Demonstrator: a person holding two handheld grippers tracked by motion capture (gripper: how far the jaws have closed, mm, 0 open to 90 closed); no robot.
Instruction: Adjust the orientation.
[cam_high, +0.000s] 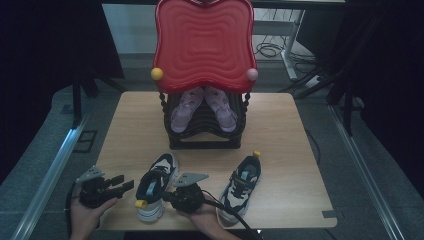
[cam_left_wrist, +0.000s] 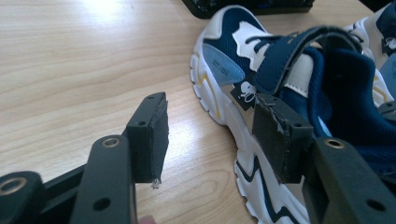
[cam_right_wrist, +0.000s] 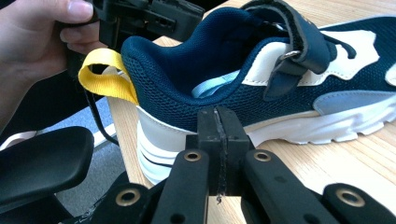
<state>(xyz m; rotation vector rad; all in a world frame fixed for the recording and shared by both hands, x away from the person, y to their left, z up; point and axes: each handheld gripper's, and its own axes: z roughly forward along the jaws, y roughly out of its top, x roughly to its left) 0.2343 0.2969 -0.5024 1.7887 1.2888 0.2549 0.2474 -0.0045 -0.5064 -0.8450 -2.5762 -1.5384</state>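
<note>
Sneaker (cam_high: 156, 186) lies on the worktop (cam_high: 280, 125) between both tongs. Left tongs (cam_left_wrist: 210, 140) stand apart, empty, beside its sole. Right tongs (cam_right_wrist: 218, 140) are pressed together, empty, just before its side near the heel; that view alone reveals the yellow heel loop (cam_right_wrist: 105, 77) clearly. Toe is cut off there.

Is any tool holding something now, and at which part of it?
Nothing is held. The left tool stands open beside the left shoe; the right tool is shut, empty.
</note>
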